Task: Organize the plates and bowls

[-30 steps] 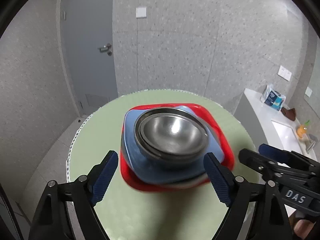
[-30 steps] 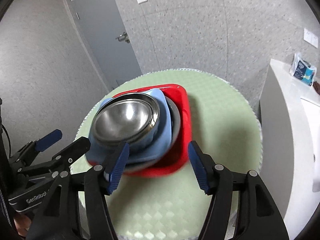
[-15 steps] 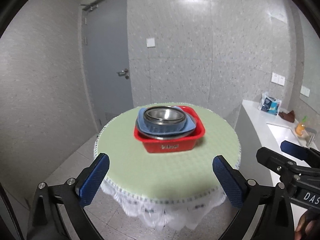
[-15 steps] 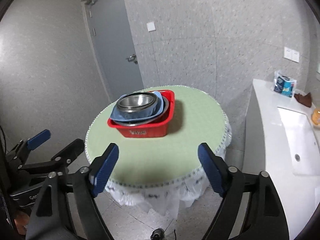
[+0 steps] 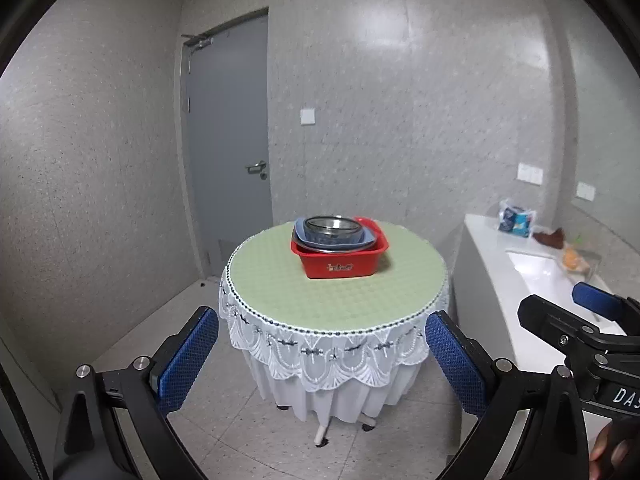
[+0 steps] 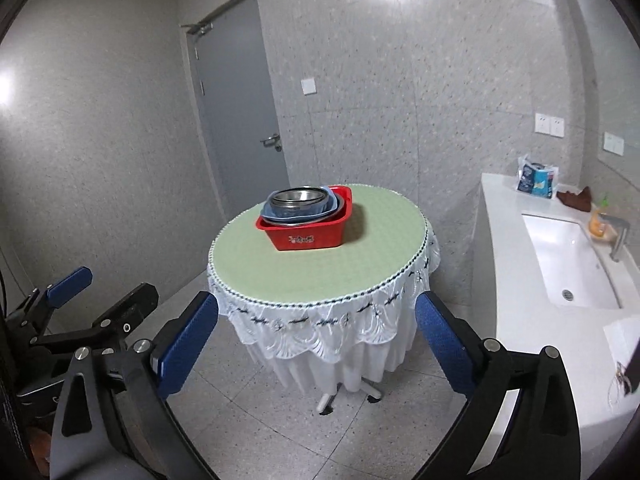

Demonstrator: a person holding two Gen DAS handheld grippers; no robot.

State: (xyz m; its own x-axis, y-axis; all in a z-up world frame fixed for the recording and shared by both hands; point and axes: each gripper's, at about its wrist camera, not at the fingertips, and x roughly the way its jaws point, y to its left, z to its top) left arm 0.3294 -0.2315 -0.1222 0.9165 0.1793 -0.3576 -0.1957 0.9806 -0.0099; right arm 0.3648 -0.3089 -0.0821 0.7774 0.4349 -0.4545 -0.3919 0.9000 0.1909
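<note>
A red plastic basin [image 5: 342, 262] [image 6: 308, 234] stands on a round table with a green top [image 5: 280, 284] [image 6: 320, 272]. In it are stacked plates, a blue plate [image 5: 370, 238] [image 6: 268, 212], and steel bowls [image 5: 332, 226] [image 6: 298, 197] on top. My left gripper [image 5: 322, 350] is open and empty, well back from the table, above the floor. My right gripper [image 6: 316, 334] is open and empty, also well back. Each gripper shows at the edge of the other's view.
A white counter with a sink [image 6: 568, 256] runs along the right, with a tissue pack [image 6: 536, 178], a brown cloth [image 6: 578, 198] and a tap. A grey door [image 5: 228, 140] is behind the table. Speckled floor [image 6: 280, 420] lies between me and the table.
Both grippers have pulled far back from the basin, from right over the bowls to about a table's width away. Both stayed open and empty.
</note>
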